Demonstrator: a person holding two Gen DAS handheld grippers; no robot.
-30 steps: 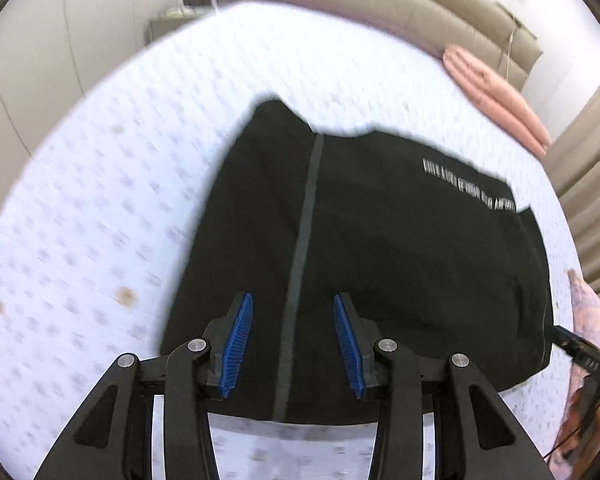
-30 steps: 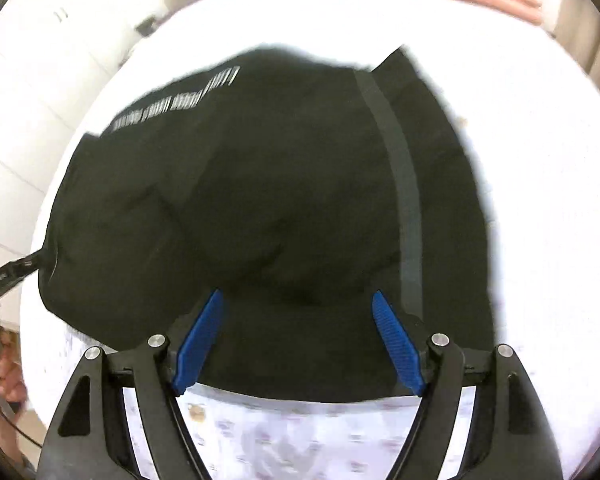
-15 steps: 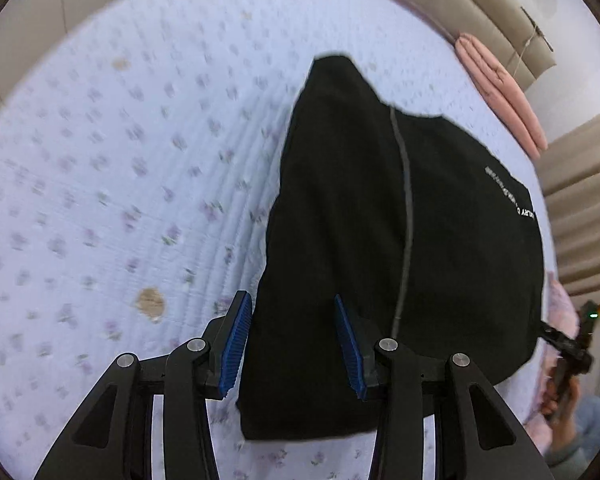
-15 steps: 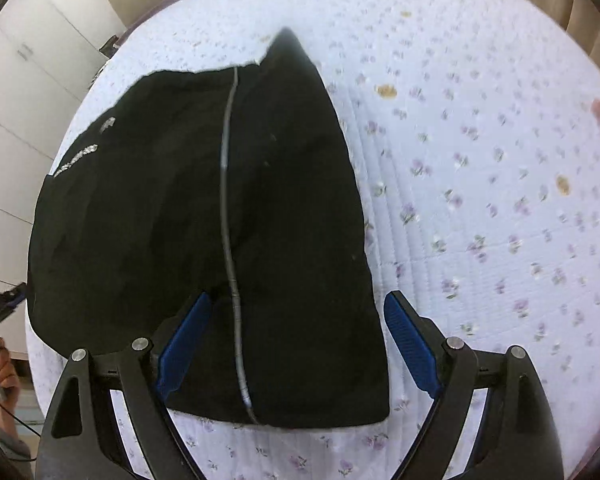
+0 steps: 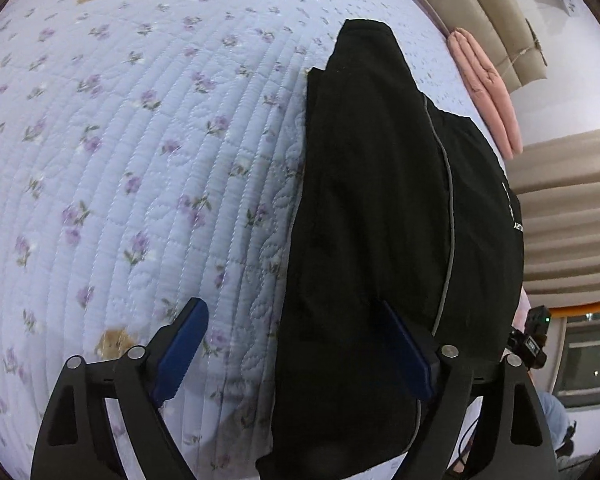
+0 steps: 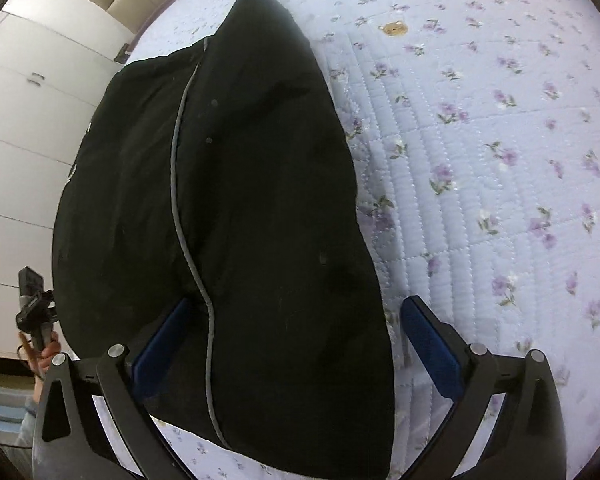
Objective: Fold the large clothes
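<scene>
Black garment [image 5: 380,240] flat on floral quilt [image 5: 140,160]. Left gripper [image 5: 296,350] and right gripper [image 6: 296,344] jaws opening wide, gripping nothing, fabric beneath. Pink cloth [image 5: 488,92] at 2 o'clock.

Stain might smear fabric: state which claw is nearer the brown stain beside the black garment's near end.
Left. The left claw, opening over the garment's edge, has the stain just outside its finger; the right claw, also opening over the garment, sits across it.

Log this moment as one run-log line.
stage: fold laid down | black garment: folded on quilted bedspread | left gripper: jaws opening, released | right gripper: jaws opening, released
</scene>
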